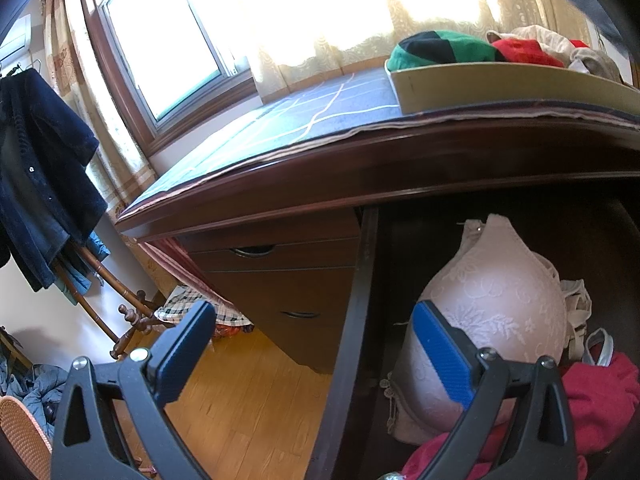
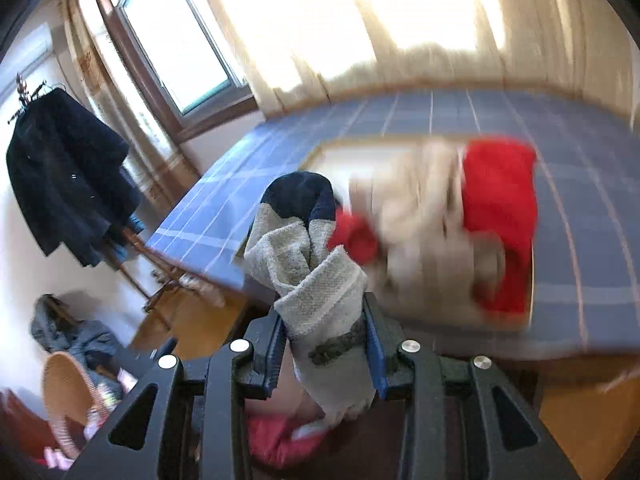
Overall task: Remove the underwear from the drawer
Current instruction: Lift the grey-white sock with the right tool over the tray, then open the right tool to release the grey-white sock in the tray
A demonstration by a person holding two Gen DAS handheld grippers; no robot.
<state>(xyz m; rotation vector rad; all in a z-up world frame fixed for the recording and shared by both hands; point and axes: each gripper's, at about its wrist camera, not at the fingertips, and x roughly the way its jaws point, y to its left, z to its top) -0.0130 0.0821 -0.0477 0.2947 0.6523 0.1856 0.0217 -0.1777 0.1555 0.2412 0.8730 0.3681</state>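
Right gripper (image 2: 325, 354) jaws clamp a grey-and-navy garment (image 2: 310, 268) above the tray (image 2: 420, 322).

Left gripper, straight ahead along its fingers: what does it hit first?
Likely the dark wooden side wall of the open drawer, which runs up between the open left gripper's fingers. Depth unclear; the pale pink lace bra lies just right.

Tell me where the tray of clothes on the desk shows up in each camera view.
Left wrist view: the tray sits upper right on the blue checked desk mat, piled with green, red and beige clothes.
Right wrist view: the tray lies centre right, blurred, with beige and red clothes in it, beyond the held grey sock.
Shared landmark: the dark coat hanging at the left, beside the window.
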